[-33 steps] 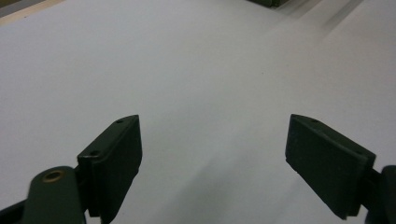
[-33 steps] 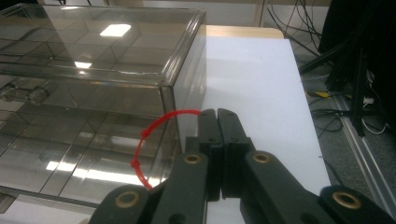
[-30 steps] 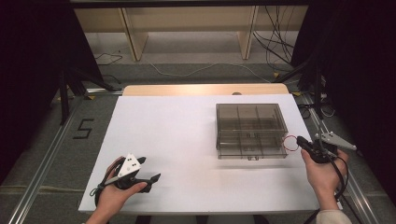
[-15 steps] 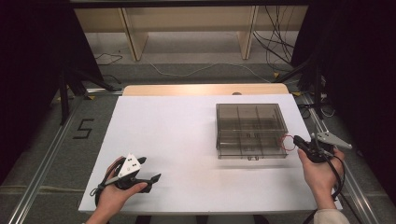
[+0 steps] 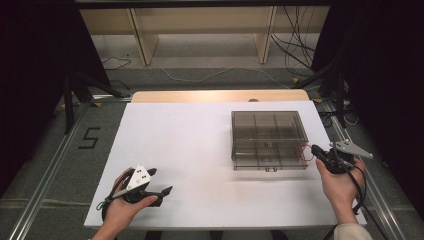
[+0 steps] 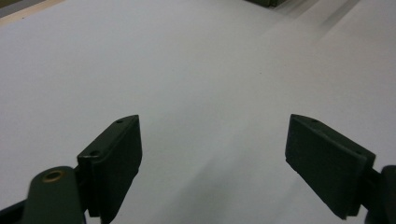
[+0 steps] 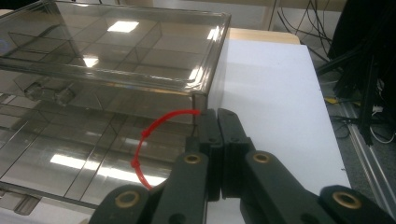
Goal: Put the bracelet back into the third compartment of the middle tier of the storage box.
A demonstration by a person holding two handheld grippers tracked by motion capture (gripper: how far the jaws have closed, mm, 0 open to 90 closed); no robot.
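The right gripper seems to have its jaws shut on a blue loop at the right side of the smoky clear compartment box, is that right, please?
Nearly: the loop is red, not blue, as the right gripper view shows. The right gripper does have its jaws shut on it at the right side of the smoky clear compartment box.

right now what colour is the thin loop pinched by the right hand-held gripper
Red; the loop shows best in the right gripper view, against the smoky clear box.

Black jaws, brass rivets, grey plate point(image 5: 351, 148), black cable point(image 5: 358, 187)
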